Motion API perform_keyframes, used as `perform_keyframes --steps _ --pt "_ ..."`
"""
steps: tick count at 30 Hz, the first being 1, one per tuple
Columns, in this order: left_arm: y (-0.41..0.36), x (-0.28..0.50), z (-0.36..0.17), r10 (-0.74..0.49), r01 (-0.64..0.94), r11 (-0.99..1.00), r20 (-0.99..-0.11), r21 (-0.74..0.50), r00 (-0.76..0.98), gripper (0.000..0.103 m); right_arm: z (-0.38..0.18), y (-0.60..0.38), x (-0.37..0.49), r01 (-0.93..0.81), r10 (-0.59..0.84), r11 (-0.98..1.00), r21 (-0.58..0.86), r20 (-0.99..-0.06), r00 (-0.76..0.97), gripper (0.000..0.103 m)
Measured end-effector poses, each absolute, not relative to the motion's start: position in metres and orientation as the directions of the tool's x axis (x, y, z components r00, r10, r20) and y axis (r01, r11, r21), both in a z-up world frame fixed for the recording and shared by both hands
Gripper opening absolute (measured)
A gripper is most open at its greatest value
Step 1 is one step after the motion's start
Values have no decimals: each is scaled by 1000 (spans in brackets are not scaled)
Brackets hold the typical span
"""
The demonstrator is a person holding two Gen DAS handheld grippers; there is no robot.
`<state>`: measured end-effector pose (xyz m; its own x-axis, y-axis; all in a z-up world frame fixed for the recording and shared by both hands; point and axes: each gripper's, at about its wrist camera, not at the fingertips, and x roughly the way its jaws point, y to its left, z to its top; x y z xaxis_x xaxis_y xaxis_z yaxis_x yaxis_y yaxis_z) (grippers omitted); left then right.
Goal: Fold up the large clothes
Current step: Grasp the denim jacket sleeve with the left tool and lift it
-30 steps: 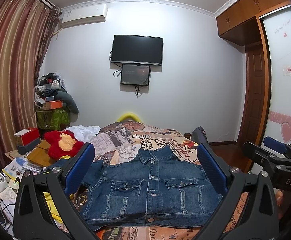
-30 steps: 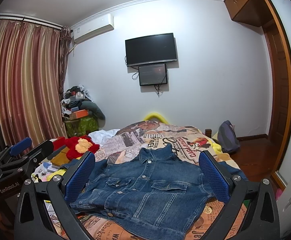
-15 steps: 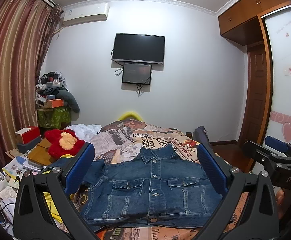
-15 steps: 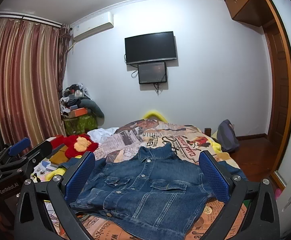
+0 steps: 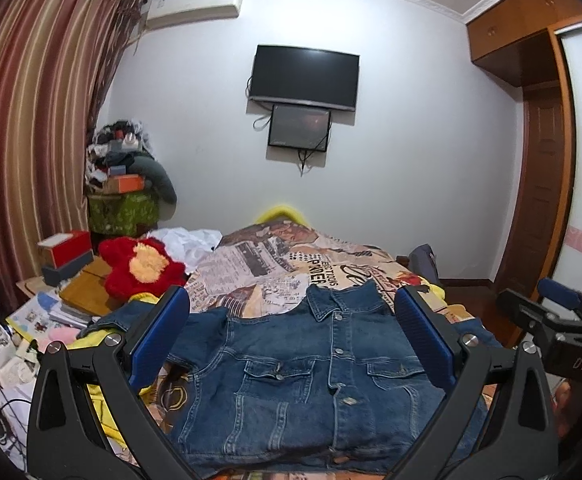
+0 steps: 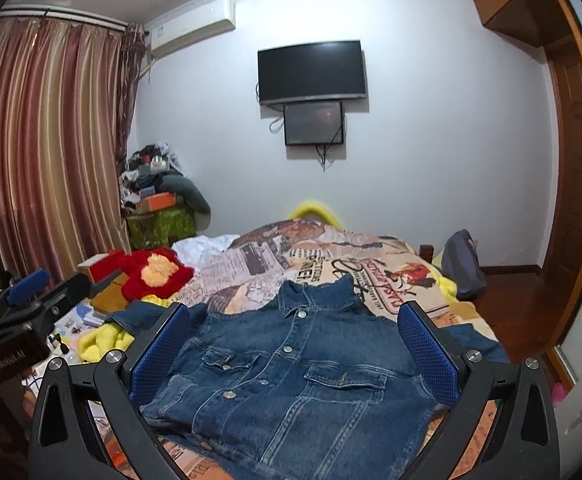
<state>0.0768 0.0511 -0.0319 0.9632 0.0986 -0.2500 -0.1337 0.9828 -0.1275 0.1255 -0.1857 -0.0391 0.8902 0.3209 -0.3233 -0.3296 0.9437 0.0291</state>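
Observation:
A blue denim jacket lies face up on the bed, buttoned, collar toward the far wall, sleeves spread to both sides. It also shows in the right wrist view. My left gripper is open and empty, held above the jacket's near hem. My right gripper is open and empty, above the jacket too. The right gripper shows at the right edge of the left wrist view; the left gripper shows at the left edge of the right wrist view.
The bed has a printed newspaper-pattern cover. A red and yellow plush toy, books and boxes lie at the left. A white cloth lies behind the toy. A grey bag stands right of the bed. Curtains hang left, a wooden door right.
Both views have shifted slightly, with the jacket sitting a little lower and nearer in frame. The jacket itself has not moved. Both grippers stay open.

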Motion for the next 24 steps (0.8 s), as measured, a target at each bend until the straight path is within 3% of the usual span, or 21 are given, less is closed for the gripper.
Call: perform_keyframes --steps 13,24 --pt "153 181 -81 280 -354 925 -378 -141 883 103 -85 -136 258 -363 346 929 64 -495 797 103" --pt "260 247 -174 346 -490 869 -622 -70 703 103 -142 -83 360 -438 304 898 -45 -655 692 103"
